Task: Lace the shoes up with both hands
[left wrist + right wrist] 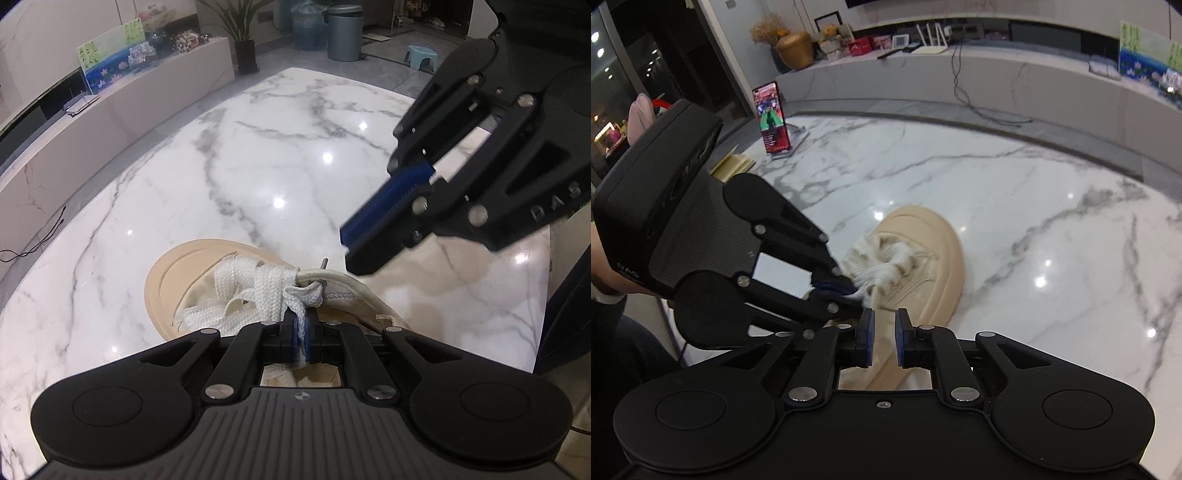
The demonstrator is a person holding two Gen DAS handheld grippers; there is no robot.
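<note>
Mid-lacing here: my left gripper (300, 334) is clamped tight on the white lace (295, 295) right by me, while my right gripper (884, 338) hangs slightly open, empty. Beige shoe (934, 258) sits just beyond on the marble table (295, 147). Next I reckon the right needs to grab the lace end.

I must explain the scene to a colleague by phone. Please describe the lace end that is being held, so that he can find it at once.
On the white marble table lies one beige shoe with white laces. The held lace end runs from the knot-like bunch at the eyelets down between the blue pads of the left hand-held gripper; the other laces lie loose across the shoe.
</note>
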